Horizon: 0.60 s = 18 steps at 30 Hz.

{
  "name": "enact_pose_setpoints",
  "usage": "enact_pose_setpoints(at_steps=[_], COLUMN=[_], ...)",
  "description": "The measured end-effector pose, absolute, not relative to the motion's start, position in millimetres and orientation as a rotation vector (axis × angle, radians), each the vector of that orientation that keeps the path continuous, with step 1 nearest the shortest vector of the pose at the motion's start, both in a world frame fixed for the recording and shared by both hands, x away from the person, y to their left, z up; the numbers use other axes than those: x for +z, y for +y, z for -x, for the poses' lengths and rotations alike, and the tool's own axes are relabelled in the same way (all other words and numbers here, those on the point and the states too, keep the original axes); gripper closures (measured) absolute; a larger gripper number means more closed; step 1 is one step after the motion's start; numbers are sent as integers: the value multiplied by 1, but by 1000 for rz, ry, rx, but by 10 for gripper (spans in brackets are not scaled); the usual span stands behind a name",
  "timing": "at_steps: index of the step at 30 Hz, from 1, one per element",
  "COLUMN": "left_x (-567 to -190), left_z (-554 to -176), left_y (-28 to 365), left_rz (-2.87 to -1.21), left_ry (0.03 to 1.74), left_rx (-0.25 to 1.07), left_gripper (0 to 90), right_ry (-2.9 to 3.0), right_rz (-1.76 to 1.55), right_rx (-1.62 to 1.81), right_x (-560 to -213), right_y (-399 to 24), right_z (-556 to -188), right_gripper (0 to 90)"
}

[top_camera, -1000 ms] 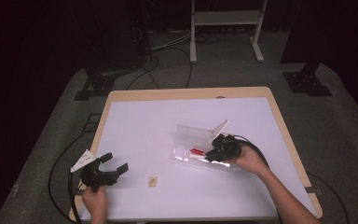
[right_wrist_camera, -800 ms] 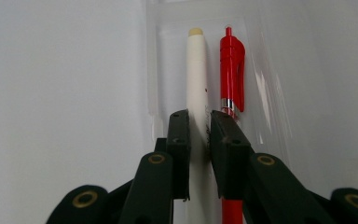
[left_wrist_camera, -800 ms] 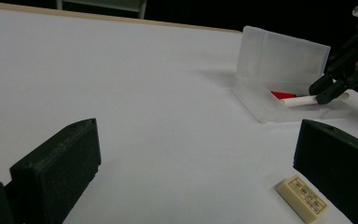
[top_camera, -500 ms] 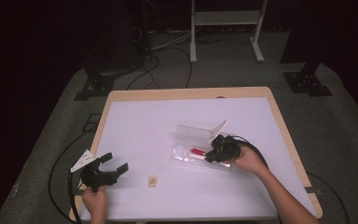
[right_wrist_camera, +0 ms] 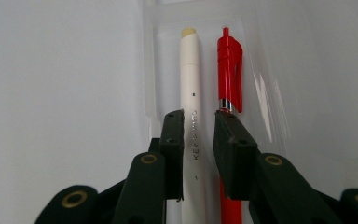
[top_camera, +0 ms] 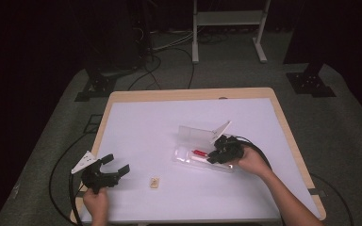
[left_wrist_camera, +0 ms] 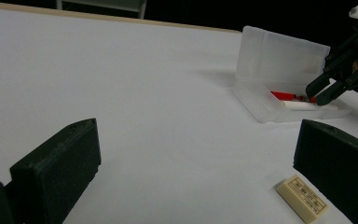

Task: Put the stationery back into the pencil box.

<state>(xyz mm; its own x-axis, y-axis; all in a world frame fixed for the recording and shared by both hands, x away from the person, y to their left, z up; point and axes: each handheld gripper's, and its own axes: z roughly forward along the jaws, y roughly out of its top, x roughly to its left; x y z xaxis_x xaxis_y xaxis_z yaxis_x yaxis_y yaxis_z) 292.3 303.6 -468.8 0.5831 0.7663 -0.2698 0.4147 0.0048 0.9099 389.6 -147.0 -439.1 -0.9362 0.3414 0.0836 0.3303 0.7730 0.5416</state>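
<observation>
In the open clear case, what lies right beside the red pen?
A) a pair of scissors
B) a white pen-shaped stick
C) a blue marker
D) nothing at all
B: in the right gripper view a white pen-shaped stick lies parallel to the red pen in the clear case, with the right gripper astride the white one.

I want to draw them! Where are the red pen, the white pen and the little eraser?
red pen [right_wrist_camera: 229, 60], right gripper view, on its clip end.
white pen [right_wrist_camera: 189, 70], right gripper view, on its barrel.
eraser [left_wrist_camera: 302, 197], left gripper view, on its printed top face.
</observation>
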Motion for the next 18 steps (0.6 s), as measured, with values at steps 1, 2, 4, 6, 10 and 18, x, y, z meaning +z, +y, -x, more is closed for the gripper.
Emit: enact_pose_setpoints(at_steps=[1,2,4,6,10,18], left_x=[-469,-469,-469,-469,-469,-469], left_z=[-292,-292,-292,-292,-292,-292], left_y=[304,304,303,303,303,303], left_rz=[-1618,-1618,-1618,-1619,-1619,-1619], left_ry=[1010,1010,1012,1012,1013,1014], left_rx=[366,367,367,366,366,366], left_gripper=[1,0,1,1,1,1], right_ry=[2937,2936,2931,2928,2921,2929], right_rz=[-560,-561,-556,-552,-526,-479], right_rx=[897,900,909,922,960,1005], right_x=[-438,-437,-435,-432,-425,-418], right_y=[-147,-148,-148,-148,-144,-136], right_z=[-389,-388,-387,-384,-378,-367], right_gripper=[710,703,688,674,638,580])
